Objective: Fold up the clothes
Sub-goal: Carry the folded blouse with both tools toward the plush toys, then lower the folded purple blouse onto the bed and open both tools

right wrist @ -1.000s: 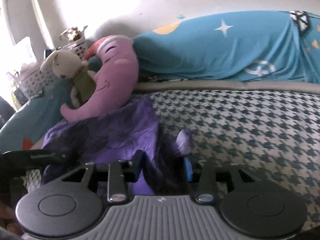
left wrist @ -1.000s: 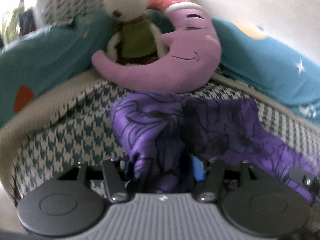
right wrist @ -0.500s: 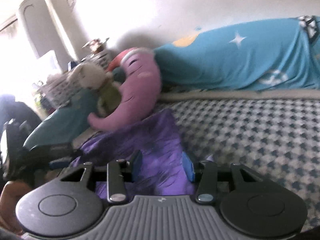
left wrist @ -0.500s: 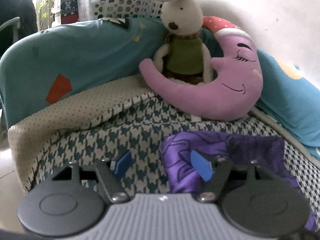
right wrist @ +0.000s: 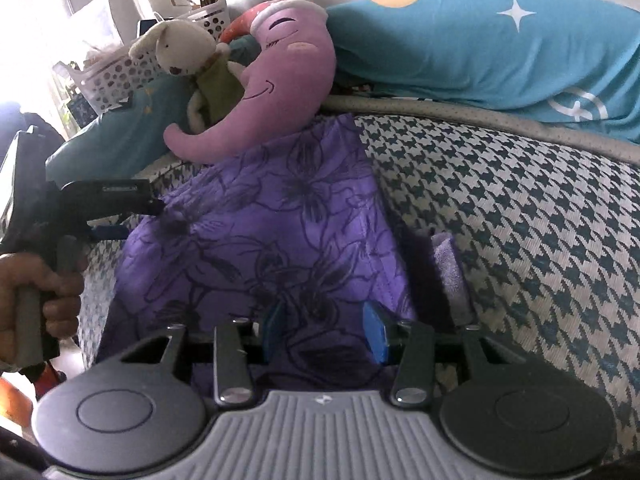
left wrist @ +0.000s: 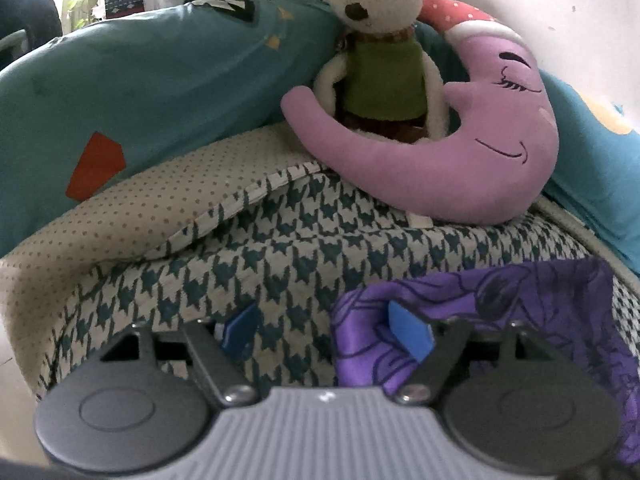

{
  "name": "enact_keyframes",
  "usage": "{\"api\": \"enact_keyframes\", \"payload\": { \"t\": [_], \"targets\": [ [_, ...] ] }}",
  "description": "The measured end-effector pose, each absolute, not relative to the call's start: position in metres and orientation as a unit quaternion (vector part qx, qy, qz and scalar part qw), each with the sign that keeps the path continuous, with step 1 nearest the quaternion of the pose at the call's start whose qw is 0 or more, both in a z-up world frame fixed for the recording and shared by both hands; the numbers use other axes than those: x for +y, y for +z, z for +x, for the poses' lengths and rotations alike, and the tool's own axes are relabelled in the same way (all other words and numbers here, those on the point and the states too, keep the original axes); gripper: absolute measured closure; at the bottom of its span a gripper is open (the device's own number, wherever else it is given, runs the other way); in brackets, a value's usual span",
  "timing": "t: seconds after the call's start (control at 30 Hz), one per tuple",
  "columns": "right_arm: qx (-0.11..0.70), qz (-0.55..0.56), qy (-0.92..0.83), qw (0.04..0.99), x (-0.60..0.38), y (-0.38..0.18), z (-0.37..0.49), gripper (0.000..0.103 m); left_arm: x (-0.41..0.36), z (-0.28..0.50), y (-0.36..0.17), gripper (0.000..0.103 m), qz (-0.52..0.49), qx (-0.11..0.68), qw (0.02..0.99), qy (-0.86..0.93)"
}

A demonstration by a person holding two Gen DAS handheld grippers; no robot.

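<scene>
Since a second earlier, the left gripper [left wrist: 326,332] had let go of the purple floral garment [right wrist: 280,232] and slid off toward its left edge, so that the houndstooth cover [left wrist: 280,264] now filled most of the gap between its blue pads. Its jaws were opening, with nothing pressed between them; the garment's edge lay just under the right-hand pad [left wrist: 410,334] and spread away to the right. The right gripper [right wrist: 324,332] stood at a middling width, its two pads either side of the garment's near hem, with a bunched fold of cloth between them; whether the pads actually pinched that fold I could not tell. In the right wrist view the garment lay flat on the cover, running from the near hem up to the purple moon cushion [right wrist: 280,80], which its far edge touched, and a narrow purple strip [right wrist: 450,272] poked out beside its right side. The left gripper's dark tip [right wrist: 120,200] sat at the garment's left edge, held by the person's hand [right wrist: 36,300]. A plush rabbit [left wrist: 380,52] in a green vest leaned against the moon cushion, with teal pillows [right wrist: 500,48] behind.
</scene>
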State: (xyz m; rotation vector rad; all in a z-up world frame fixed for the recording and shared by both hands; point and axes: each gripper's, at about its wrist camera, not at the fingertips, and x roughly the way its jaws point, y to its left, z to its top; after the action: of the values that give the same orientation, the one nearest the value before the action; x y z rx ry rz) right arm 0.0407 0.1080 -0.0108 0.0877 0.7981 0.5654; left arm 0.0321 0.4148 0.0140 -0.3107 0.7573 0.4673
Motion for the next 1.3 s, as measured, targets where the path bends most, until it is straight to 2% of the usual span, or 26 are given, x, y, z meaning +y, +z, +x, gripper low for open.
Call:
{"api": "enact_keyframes", "payload": {
  "t": [0.2, 0.27, 0.4, 0.53, 0.7, 1.03, 1.13, 1.3],
  "targets": [
    [0.383, 0.048, 0.274, 0.881, 0.105, -0.012, 0.039, 0.059, 0.419, 0.037, 0.008, 0.013, -0.152, 0.374, 0.884, 0.236],
    [0.383, 0.054, 0.276, 0.880, 0.102, -0.010, 0.038, 0.059, 0.421, 0.036, 0.008, 0.012, -0.157, 0.375, 0.881, 0.240],
    [0.374, 0.075, 0.284, 0.879, 0.093, -0.002, 0.036, 0.059, 0.410, 0.029, 0.024, 0.020, -0.142, 0.361, 0.891, 0.233],
    [0.347, 0.096, 0.289, 0.887, 0.084, 0.010, 0.035, 0.059, 0.397, 0.017, 0.045, 0.016, -0.144, 0.336, 0.907, 0.211],
    [0.346, 0.104, 0.272, 0.892, 0.086, 0.010, 0.039, 0.059, 0.371, 0.016, 0.056, 0.016, -0.133, 0.332, 0.917, 0.174],
    [0.407, 0.107, 0.195, 0.886, 0.080, -0.021, 0.064, 0.059, 0.340, 0.038, 0.026, 0.013, -0.086, 0.380, 0.910, 0.141],
    [0.399, 0.118, 0.194, 0.888, 0.077, -0.018, 0.063, 0.059, 0.339, 0.040, 0.021, 0.009, -0.075, 0.383, 0.909, 0.145],
    [0.376, 0.100, 0.208, 0.898, 0.081, -0.002, 0.051, 0.059, 0.339, 0.036, 0.028, 0.009, -0.091, 0.382, 0.908, 0.143]
  ]
}}
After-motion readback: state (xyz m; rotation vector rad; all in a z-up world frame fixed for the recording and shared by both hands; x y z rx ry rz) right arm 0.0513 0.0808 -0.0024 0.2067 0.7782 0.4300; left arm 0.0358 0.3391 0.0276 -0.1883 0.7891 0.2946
